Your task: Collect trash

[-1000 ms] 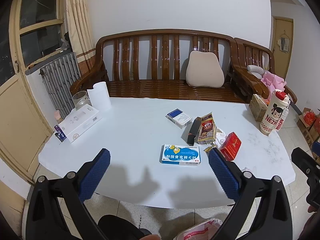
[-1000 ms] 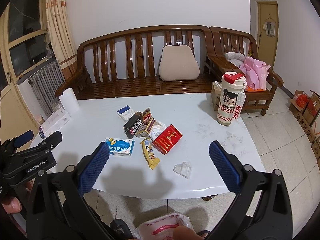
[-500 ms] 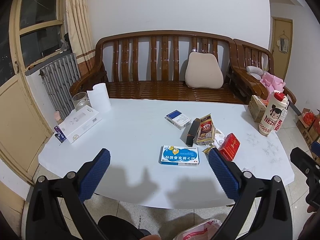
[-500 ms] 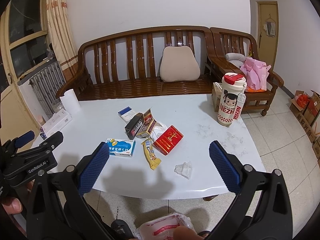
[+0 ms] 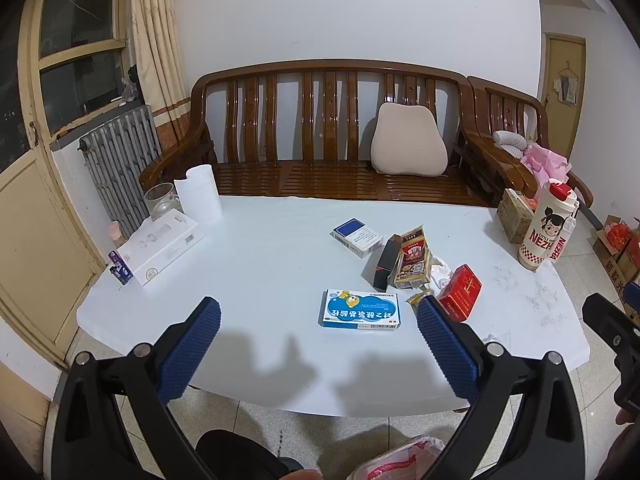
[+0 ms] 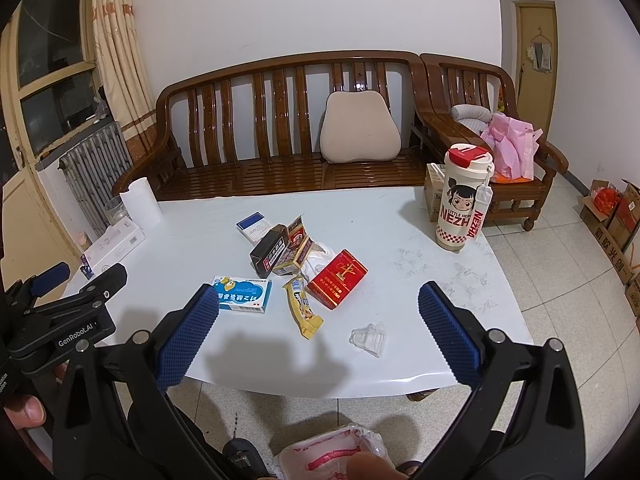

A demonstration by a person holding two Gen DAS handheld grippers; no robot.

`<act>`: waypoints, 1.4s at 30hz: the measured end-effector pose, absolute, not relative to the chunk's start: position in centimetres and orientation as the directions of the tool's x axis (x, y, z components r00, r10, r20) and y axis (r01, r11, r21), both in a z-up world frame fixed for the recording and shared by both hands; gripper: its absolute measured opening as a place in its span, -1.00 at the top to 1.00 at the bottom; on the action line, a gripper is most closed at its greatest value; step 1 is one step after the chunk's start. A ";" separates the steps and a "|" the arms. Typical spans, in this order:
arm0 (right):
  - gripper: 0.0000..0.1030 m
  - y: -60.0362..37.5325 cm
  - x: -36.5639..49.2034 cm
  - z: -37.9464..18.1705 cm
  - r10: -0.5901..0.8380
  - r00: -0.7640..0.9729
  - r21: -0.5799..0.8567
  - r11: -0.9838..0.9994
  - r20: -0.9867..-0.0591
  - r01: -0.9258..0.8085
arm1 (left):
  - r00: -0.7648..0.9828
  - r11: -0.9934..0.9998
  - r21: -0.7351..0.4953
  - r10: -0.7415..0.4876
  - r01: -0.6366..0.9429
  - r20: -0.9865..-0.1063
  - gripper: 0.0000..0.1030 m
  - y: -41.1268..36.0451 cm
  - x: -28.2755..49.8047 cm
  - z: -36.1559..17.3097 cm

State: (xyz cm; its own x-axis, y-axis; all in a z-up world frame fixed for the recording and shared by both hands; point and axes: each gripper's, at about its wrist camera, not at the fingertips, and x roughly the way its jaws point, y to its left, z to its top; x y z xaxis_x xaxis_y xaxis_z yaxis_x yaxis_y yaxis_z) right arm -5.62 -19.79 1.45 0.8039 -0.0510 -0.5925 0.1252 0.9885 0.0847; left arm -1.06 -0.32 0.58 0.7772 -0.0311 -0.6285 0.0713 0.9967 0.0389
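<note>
1. Left gripper (image 5: 318, 316) is held wide open over the near edge of the white table (image 5: 256, 264); nothing is gripped. Right gripper (image 6: 319, 302) is likewise spread wide and empty, held above the near table edge.
2. Both are judged to be parked short of the litter so a first piece can be picked; no contact is made yet.
3. Trash is clustered mid-table: blue-and-white medicine box (image 6: 243, 294) lying flat nearest the left side, yellow snack wrapper (image 6: 303, 312) just beside the red cigarette pack (image 6: 338, 278), black carton (image 6: 269, 253) leaning against a red-gold carton (image 6: 298, 249), crumpled white tissue (image 6: 320, 256) behind the red pack, small blue-topped box (image 6: 253, 226) farther back.
4. Clear crumpled plastic piece (image 6: 369, 338) lies apart, near the front edge, closest to the right gripper.
5. A white-and-red plastic bag (image 6: 332, 454) is seen below the table edge, presumably placed there to receive the trash.
6. Non-trash is judged kept at the edges: cartoon-print tumbler (image 6: 464, 200) at far right, white product box (image 5: 162, 246), paper roll (image 5: 199, 196) and glass jar (image 5: 160, 200) at far left.
7. Room: wooden slat bench (image 5: 328, 132) with beige cushion (image 5: 408, 146) behind the table, radiator (image 5: 116, 156), curtain, tiled floor.
</note>
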 end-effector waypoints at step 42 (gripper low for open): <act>-0.90 -20.8 -5.3 -0.7 -0.073 0.774 0.082 0.984 -0.629 0.160 | 0.740 0.997 0.009 -0.055 0.082 -0.670 -0.87 0.9 0.0 -2.6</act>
